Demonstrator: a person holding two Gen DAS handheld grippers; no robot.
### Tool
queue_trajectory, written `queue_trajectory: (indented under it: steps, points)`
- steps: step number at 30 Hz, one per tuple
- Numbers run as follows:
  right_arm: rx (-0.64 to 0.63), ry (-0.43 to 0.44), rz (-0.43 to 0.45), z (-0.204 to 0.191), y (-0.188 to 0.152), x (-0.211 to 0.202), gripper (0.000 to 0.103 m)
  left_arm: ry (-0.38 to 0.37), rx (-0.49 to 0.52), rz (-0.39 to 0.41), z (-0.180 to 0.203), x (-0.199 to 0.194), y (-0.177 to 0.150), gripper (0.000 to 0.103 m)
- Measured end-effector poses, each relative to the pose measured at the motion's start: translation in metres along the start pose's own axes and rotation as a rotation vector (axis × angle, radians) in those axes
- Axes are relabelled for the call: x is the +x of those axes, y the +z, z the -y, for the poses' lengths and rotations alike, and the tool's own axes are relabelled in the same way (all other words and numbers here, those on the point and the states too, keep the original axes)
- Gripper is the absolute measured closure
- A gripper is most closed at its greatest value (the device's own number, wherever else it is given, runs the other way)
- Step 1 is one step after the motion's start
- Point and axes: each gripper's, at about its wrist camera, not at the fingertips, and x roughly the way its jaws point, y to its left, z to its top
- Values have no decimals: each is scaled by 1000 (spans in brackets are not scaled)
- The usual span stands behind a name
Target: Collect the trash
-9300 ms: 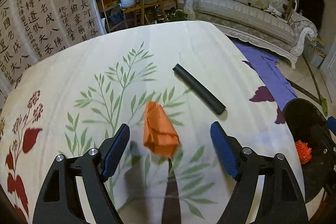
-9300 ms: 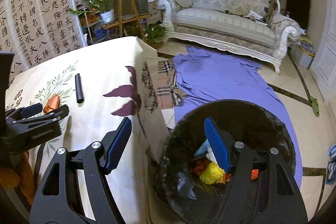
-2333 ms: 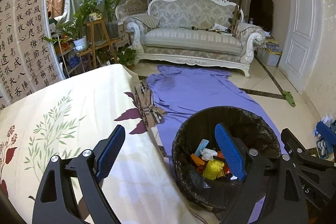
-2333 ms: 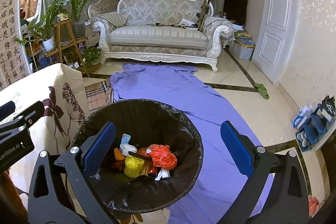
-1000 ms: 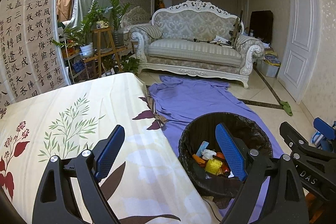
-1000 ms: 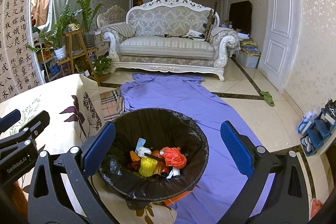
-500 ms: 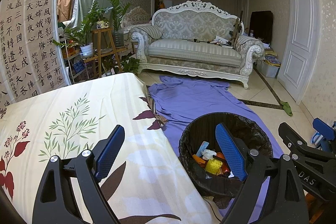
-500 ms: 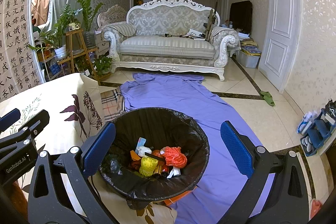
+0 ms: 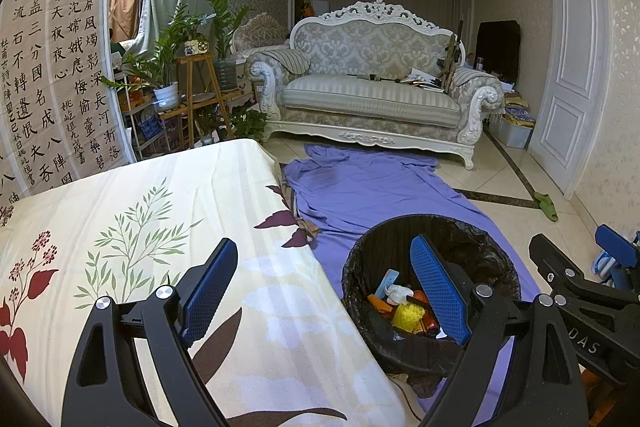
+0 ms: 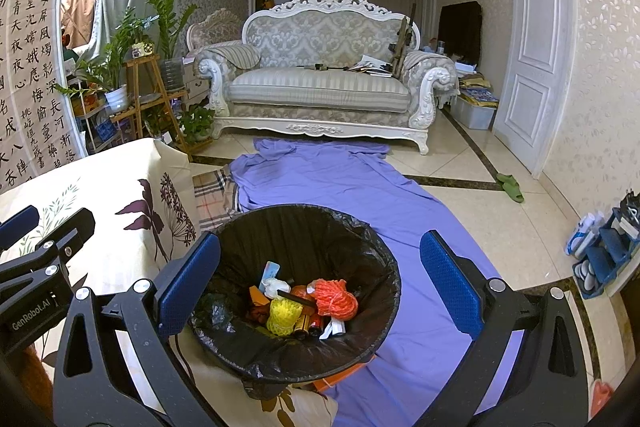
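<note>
My left gripper (image 9: 322, 291) and right gripper (image 10: 316, 285) both gape wide and empty, the round black-lined trash bin (image 10: 360, 239) of colourful scraps at my twelve o'clock

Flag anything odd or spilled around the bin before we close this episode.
No spill: the trash sits inside the bin, none on the tablecloth. Oddities are off-task: a purple sheet lies rumpled across the floor and under the bin, and a green slipper lies by the door. Both tools are empty.
</note>
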Motion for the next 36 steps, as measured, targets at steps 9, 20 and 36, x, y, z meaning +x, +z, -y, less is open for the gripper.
queue_trajectory:
  steps: [9, 20, 36]
  points:
    - [0, -1, -1, -1, 0, 0, 5, -1, -1, 0, 0, -1, 0, 17]
    - [0, -1, -1, -1, 0, 1, 5, -1, 0, -2, -1, -4, 1, 17]
    - [-1, 0, -1, -1, 0, 0, 5, 9, 1, 29, 0, -6, 4, 17]
